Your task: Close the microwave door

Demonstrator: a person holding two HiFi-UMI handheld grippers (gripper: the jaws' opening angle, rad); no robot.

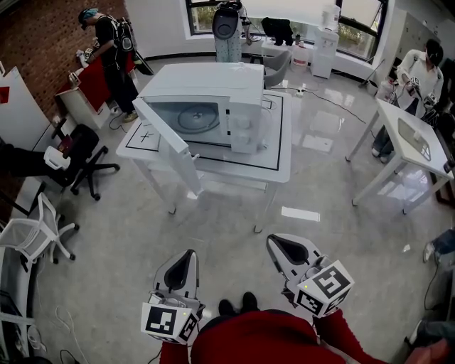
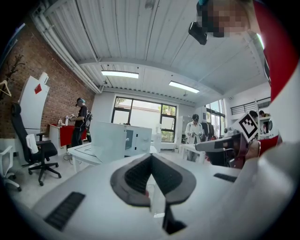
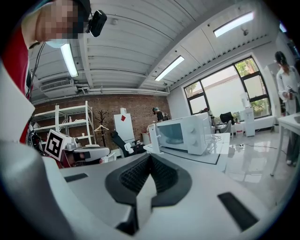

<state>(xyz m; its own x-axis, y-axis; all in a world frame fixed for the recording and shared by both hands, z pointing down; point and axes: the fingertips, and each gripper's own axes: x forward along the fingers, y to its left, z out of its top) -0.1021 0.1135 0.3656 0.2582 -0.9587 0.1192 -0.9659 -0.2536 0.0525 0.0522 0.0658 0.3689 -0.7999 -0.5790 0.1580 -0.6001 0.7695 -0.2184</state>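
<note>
Microwave [image 1: 220,99]: on white table [image 1: 281,170], well ahead of both grippers.
Door [image 1: 167,142]: swung open toward the table's front-left corner.
Left gripper [image 1: 188,256]: jaws together, empty.
Right gripper [image 1: 276,243]: jaws together, empty.
Nearby: black office chair [image 1: 89,153], left of table.

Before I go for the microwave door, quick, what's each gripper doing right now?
Left gripper: jaws closed, empty.
Right gripper: jaws closed, empty.

bright daylight from windows [image 1: 355,21], floor [image 1: 320,124] glare, fisheye-bent edges
</note>
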